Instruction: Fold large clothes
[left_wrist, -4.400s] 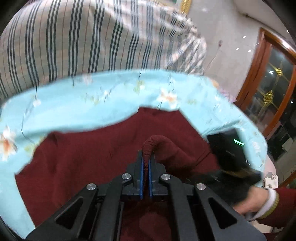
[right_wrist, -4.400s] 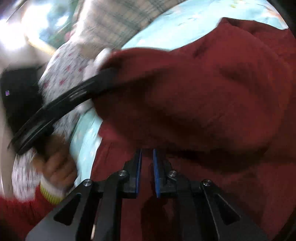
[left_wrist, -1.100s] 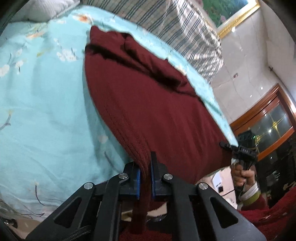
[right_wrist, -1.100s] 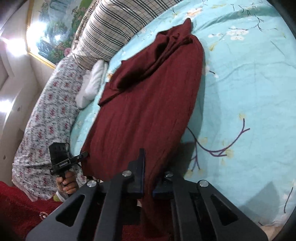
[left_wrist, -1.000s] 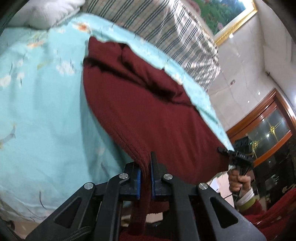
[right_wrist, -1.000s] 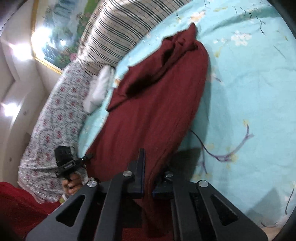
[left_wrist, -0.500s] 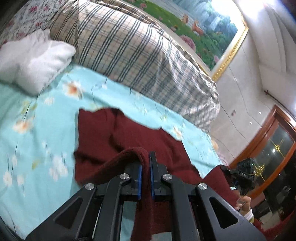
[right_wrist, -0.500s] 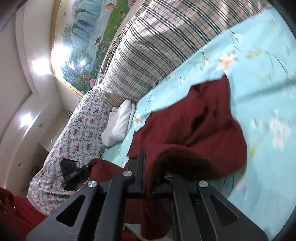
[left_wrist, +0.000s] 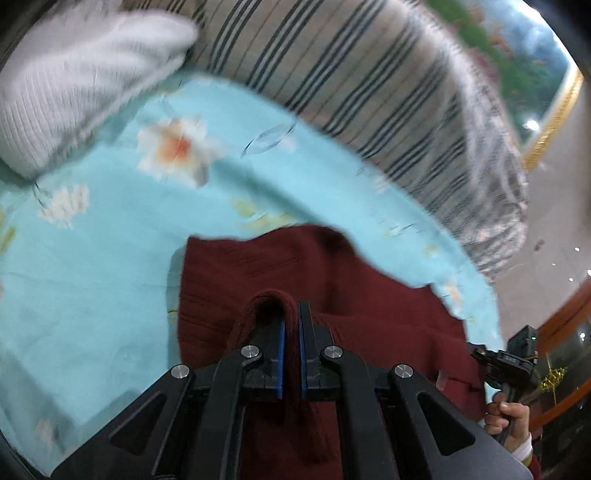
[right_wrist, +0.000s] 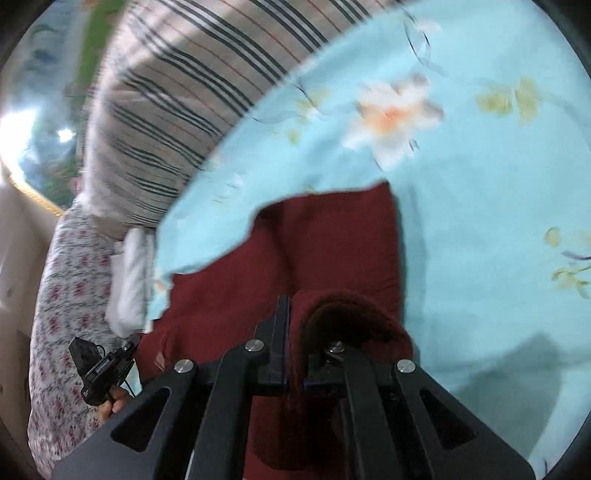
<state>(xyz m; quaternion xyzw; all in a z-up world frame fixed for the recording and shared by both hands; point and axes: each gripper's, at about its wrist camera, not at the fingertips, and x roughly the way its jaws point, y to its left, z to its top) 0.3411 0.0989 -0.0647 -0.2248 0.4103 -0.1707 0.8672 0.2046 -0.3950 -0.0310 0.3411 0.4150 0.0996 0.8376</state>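
Maroon knit garment (left_wrist: 303, 280) lies on a light blue floral bedsheet (left_wrist: 103, 266), its far edge lying not far short of a striped plaid pillow (left_wrist: 332, 74) at the head of the bed. In the left wrist view the left gripper (left_wrist: 290, 354) has its blue-lined fingers (left_wrist: 280, 354) pressed close together on a ribbed band of the garment, which loops up over the tips and hangs down between them. A white ribbed cushion (left_wrist: 74, 85) sits at the far left, blurred by motion. At the right edge of that view the right gripper (left_wrist: 513, 362) shows in the person's right hand (left_wrist: 508, 415).

In the right wrist view the right gripper (right_wrist: 293, 354) is likewise clamped on a thick fold of the garment (right_wrist: 325, 243), the cloth bulging over the right finger so that its tip is hidden; the jaws appear all but closed on it. The left gripper (right_wrist: 107, 365) shows at the near left, beside a red-and-white floral quilt (right_wrist: 62, 295).
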